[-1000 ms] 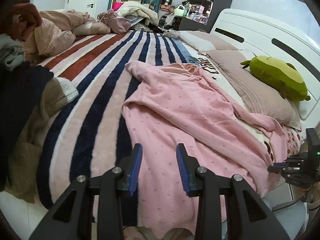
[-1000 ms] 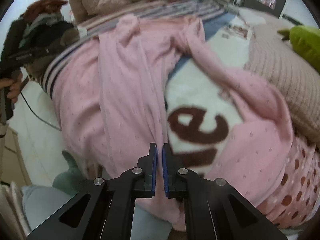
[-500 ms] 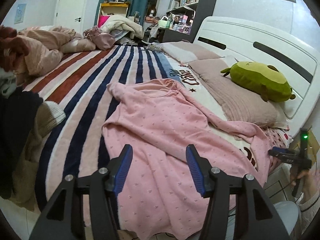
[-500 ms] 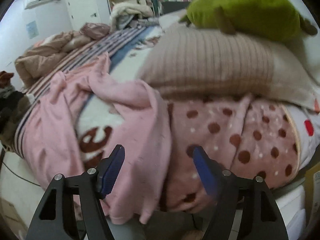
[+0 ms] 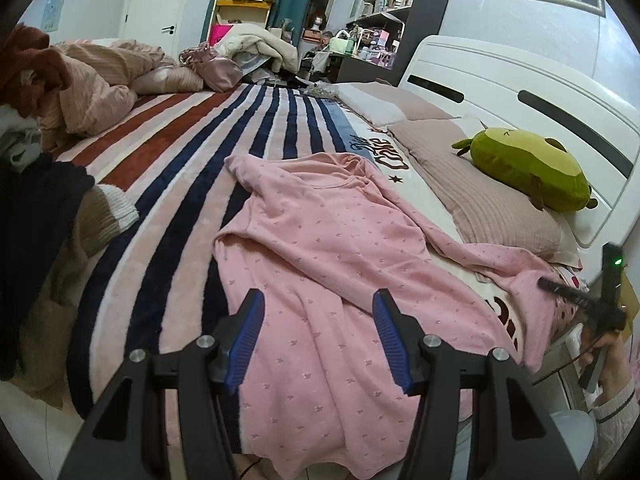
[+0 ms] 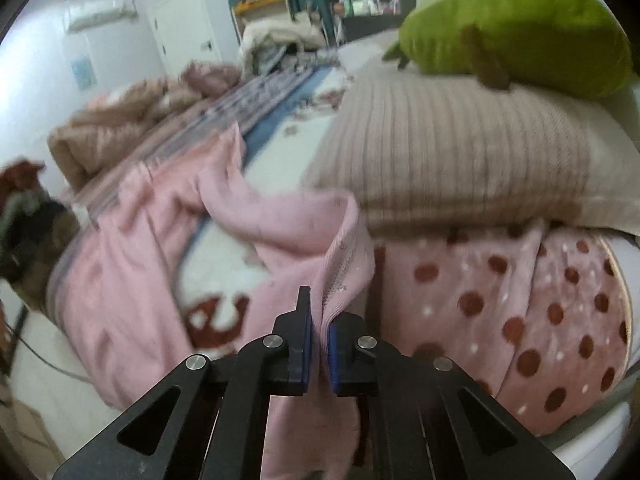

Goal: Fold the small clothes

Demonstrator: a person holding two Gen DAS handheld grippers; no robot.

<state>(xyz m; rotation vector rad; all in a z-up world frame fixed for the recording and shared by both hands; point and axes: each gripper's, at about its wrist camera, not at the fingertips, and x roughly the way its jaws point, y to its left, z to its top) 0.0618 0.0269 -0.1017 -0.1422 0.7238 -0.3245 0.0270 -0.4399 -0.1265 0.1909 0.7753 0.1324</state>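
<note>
Bed: while the pink top lies rumpled across it, the striped blanket (image 5: 168, 184) serves as folding surface; its far end is piled with bedding, and a heap of dark clothes (image 5: 36, 216) sits at 9 o'clock in the left wrist view, partly cut off by the lens rim.
Pink top: the pink garment (image 5: 320, 248) spreads from centre toward 6 o'clock, hem hanging over the bed edge; one sleeve (image 5: 500, 264) trails toward 3 o'clock, likely drawn out to flatten it before folding.
Pillow: striped pillow (image 6: 460, 152) with green plush (image 6: 516, 24) on top at 1 o'clock in the right wrist view, just beside the sleeve end.
Right gripper: right gripper (image 6: 319, 338) is closed on the sleeve cuff, fabric pinched between the pads; cloth below the grip is hidden behind the tool.
Left gripper: left gripper (image 5: 318, 338) is spread wide, holding nothing, poised above the hem at 6 o'clock.
Hard to read: the right wrist view is motion-blurred; neckline and second sleeve cannot be made out.
</note>
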